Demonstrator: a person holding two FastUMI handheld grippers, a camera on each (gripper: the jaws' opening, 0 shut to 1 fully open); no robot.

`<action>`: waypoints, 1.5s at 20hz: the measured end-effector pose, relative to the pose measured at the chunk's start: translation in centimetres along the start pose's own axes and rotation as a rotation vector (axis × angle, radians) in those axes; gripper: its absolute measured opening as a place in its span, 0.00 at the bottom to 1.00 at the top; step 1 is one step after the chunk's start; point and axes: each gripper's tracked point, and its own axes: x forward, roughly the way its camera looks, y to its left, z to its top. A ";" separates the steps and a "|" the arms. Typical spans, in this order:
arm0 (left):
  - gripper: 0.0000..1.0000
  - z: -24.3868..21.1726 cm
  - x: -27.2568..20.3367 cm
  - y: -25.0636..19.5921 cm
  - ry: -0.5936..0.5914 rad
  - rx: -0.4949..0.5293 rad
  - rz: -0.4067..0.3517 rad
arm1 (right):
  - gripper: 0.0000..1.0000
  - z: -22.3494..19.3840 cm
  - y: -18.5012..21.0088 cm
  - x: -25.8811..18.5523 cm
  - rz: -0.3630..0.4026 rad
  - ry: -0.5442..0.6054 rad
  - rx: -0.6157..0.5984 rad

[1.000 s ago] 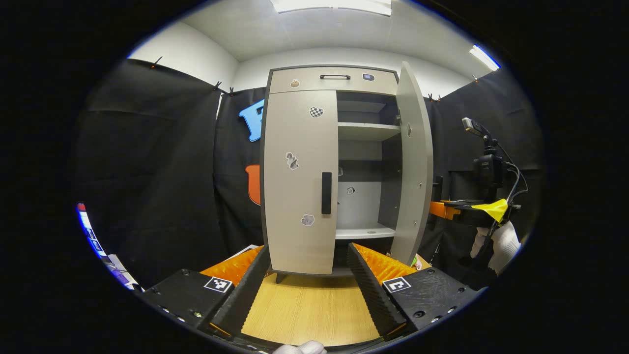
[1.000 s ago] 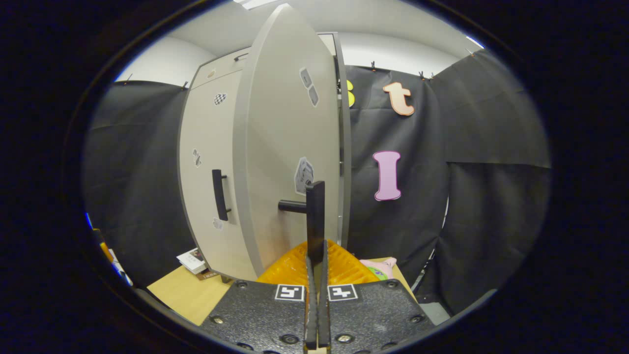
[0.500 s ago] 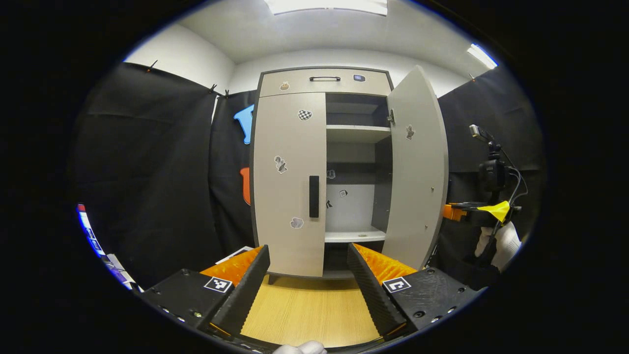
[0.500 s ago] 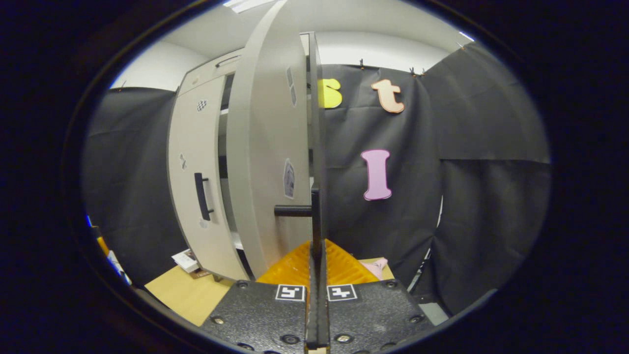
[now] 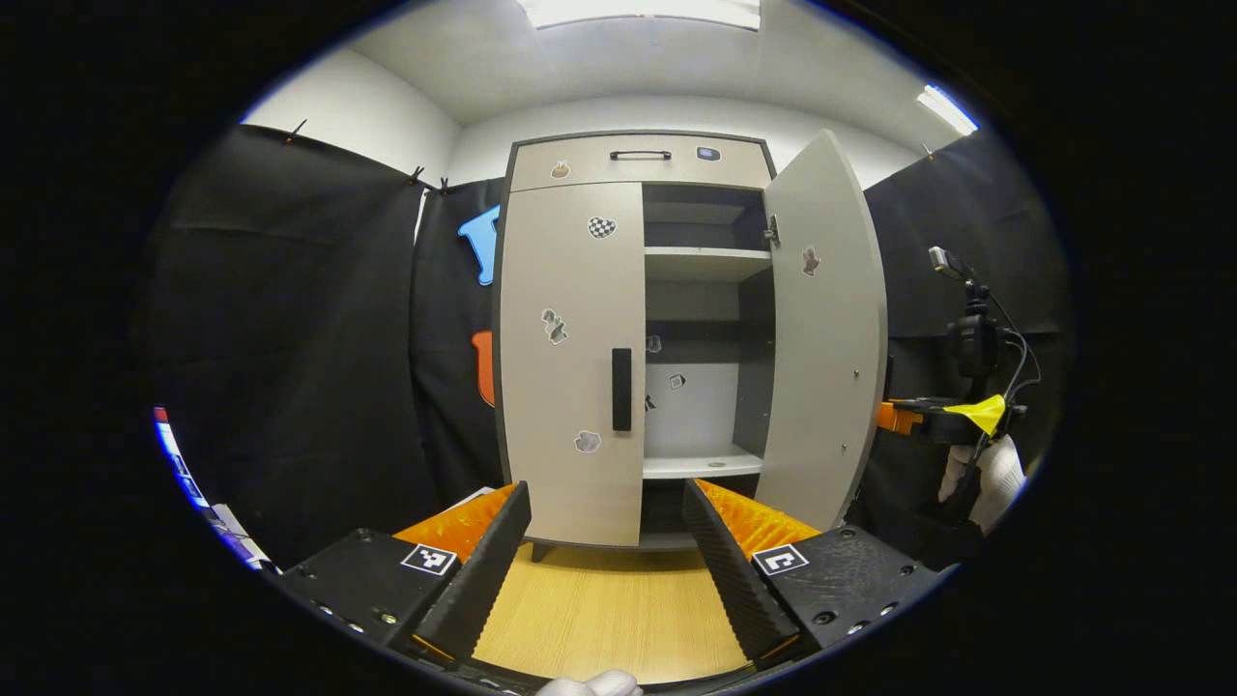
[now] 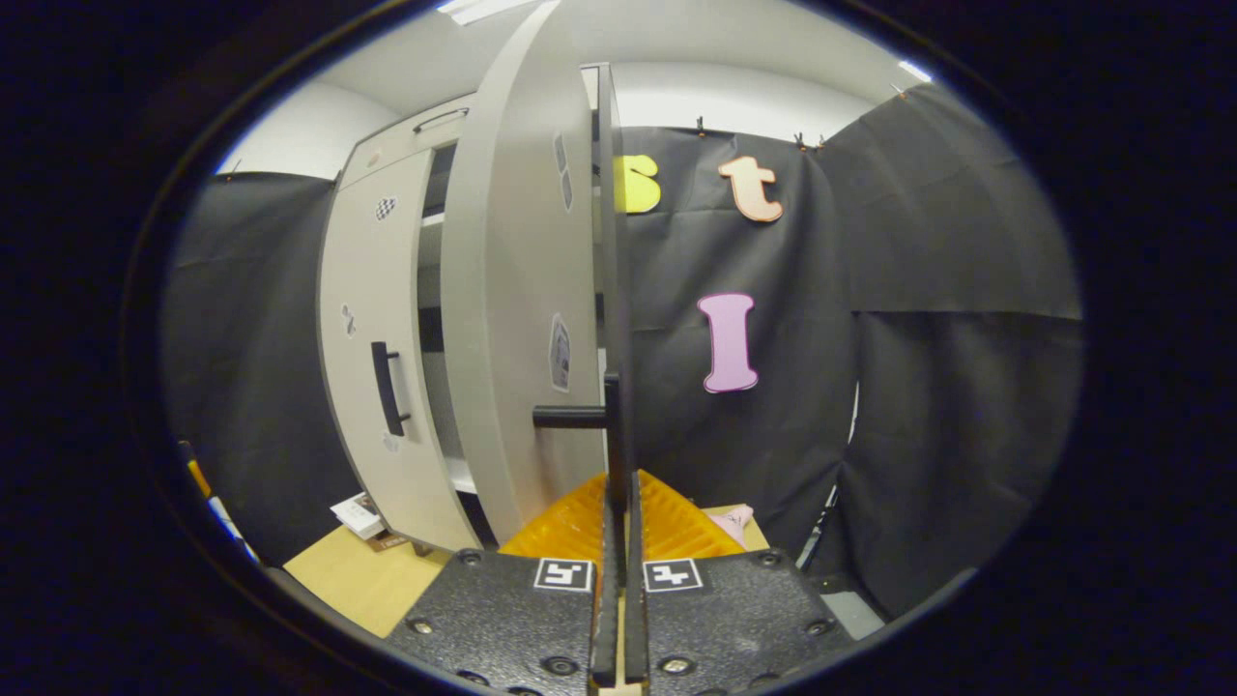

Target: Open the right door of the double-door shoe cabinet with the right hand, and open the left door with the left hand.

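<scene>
The grey shoe cabinet (image 5: 638, 159) stands ahead in the left gripper view. Its left door (image 5: 570, 358) is closed, with a black handle (image 5: 621, 389) at its inner edge. The right door (image 5: 821, 329) is swung wide, baring shelves. My left gripper (image 5: 609, 561) hangs open in front of the cabinet, well short of the left door. In the right gripper view the right door (image 6: 512, 319) shows nearly edge-on. My right gripper (image 6: 617, 512) is shut on its black handle (image 6: 611, 425). The closed left door (image 6: 372, 319) lies beyond.
The cabinet rests on a light wooden surface (image 5: 609, 619). A camera on a stand (image 5: 971, 329) rises at the right, above a white-gloved hand (image 5: 986, 474) holding the right gripper. A booklet (image 6: 353, 512) lies by the cabinet's foot, a pink soft thing (image 6: 730, 522) behind the open door.
The right door has swung further open with my right gripper holding its handle. The left gripper has shifted a little and stays open.
</scene>
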 end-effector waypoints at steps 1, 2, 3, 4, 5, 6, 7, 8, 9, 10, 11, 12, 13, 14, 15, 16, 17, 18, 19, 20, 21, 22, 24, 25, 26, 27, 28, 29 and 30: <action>0.95 0.0 0.0 0.4 -0.002 -0.001 0.000 | 0.08 0.2 -0.3 -0.3 -0.016 -0.007 -0.001; 0.95 0.1 0.0 1.0 -0.003 0.000 0.007 | 0.16 0.4 -0.6 -0.7 -0.024 -0.010 0.001; 0.95 0.0 0.1 1.6 -0.002 0.003 0.005 | 0.21 0.4 -0.7 -1.3 -0.037 -0.010 0.009; 0.95 0.0 0.3 2.1 -0.005 0.004 0.005 | 0.31 0.3 -1.0 -2.0 -0.055 -0.004 0.012; 0.95 -0.2 0.5 2.7 -0.001 0.006 0.005 | 0.38 0.3 -1.0 -2.9 -0.070 -0.004 0.008; 0.95 -0.3 0.6 3.4 -0.002 0.003 0.002 | 0.47 0.8 -1.0 -3.8 -0.086 -0.014 -0.001; 0.95 -0.5 0.7 3.9 0.001 -0.002 -0.001 | 0.53 1.1 -0.8 -4.8 -0.098 -0.028 -0.011; 0.95 -0.7 0.7 4.4 0.005 -0.008 -0.003 | 0.72 1.7 -0.3 -5.8 -0.106 -0.047 -0.017; 0.95 -0.9 1.0 5.0 0.008 -0.012 -0.009 | 0.77 2.1 0.1 -6.7 -0.112 -0.065 -0.025; 0.95 -1.0 1.2 5.7 0.011 -0.012 -0.009 | 0.85 2.5 0.6 -7.6 -0.122 -0.076 -0.033; 0.95 -1.0 1.5 6.3 0.013 -0.010 -0.008 | 0.89 2.7 1.0 -8.5 -0.132 -0.089 -0.039; 0.95 -1.1 1.8 6.9 0.012 -0.007 -0.009 | 1.00 2.8 1.8 -9.3 -0.130 -0.103 -0.037; 0.95 -1.2 2.0 7.4 0.012 -0.003 -0.008 | 1.00 2.7 2.8 -9.9 -0.123 -0.108 -0.033; 0.95 -1.4 2.3 7.8 0.015 0.000 -0.011 | 0.99 2.3 3.5 -10.4 -0.119 -0.104 -0.031; 0.95 -1.5 2.7 8.1 0.016 0.002 -0.014 | 0.99 1.8 4.2 -11.0 -0.117 -0.100 -0.029; 0.95 -1.6 3.0 8.3 0.018 0.005 -0.016 | 1.00 1.3 5.0 -11.4 -0.116 -0.098 -0.023; 0.95 -1.8 3.3 8.7 0.022 0.008 -0.013 | 1.00 0.8 5.9 -11.9 -0.103 -0.099 -0.019; 0.95 -2.2 3.8 8.8 0.029 0.008 -0.013 | 1.00 0.4 6.5 -12.4 -0.091 -0.096 -0.012; 0.95 -2.2 4.3 8.7 0.027 0.006 -0.013 | 1.00 0.0 7.2 -12.8 -0.074 -0.094 -0.014; 0.95 -2.2 4.7 8.6 0.028 0.006 -0.016 | 1.00 -0.4 7.9 -12.9 -0.063 -0.086 -0.022; 0.95 -2.1 5.1 8.5 0.026 0.008 -0.018 | 0.99 -0.6 8.2 -12.8 -0.056 -0.084 -0.033; 0.95 -2.0 5.7 8.2 0.025 0.013 -0.023 | 0.99 -0.5 8.4 -12.7 -0.052 -0.082 -0.037; 0.95 -1.8 7.2 7.5 0.019 0.024 -0.031 | 0.99 -0.6 8.9 -12.4 -0.034 -0.074 -0.027; 0.95 -1.5 8.1 7.0 0.013 0.027 -0.038 | 0.99 -0.5 8.8 -12.4 -0.030 -0.071 -0.023; 0.95 -1.0 9.1 6.5 0.006 0.029 -0.045 | 1.00 -0.4 8.8 -12.3 -0.029 -0.070 -0.016; 0.95 -0.7 10.2 6.0 0.001 0.034 -0.052 | 1.00 -0.1 8.8 -12.1 -0.021 -0.072 -0.013; 0.95 -0.3 11.4 5.3 -0.004 0.036 -0.060 | 1.00 0.1 8.7 -12.0 -0.021 -0.072 -0.018; 0.95 0.0 12.5 4.5 -0.008 0.035 -0.074 | 1.00 0.2 8.5 -12.0 -0.022 -0.078 -0.022; 0.95 0.5 13.8 3.7 -0.017 0.035 -0.086 | 1.00 0.5 8.2 -11.8 -0.025 -0.079 -0.024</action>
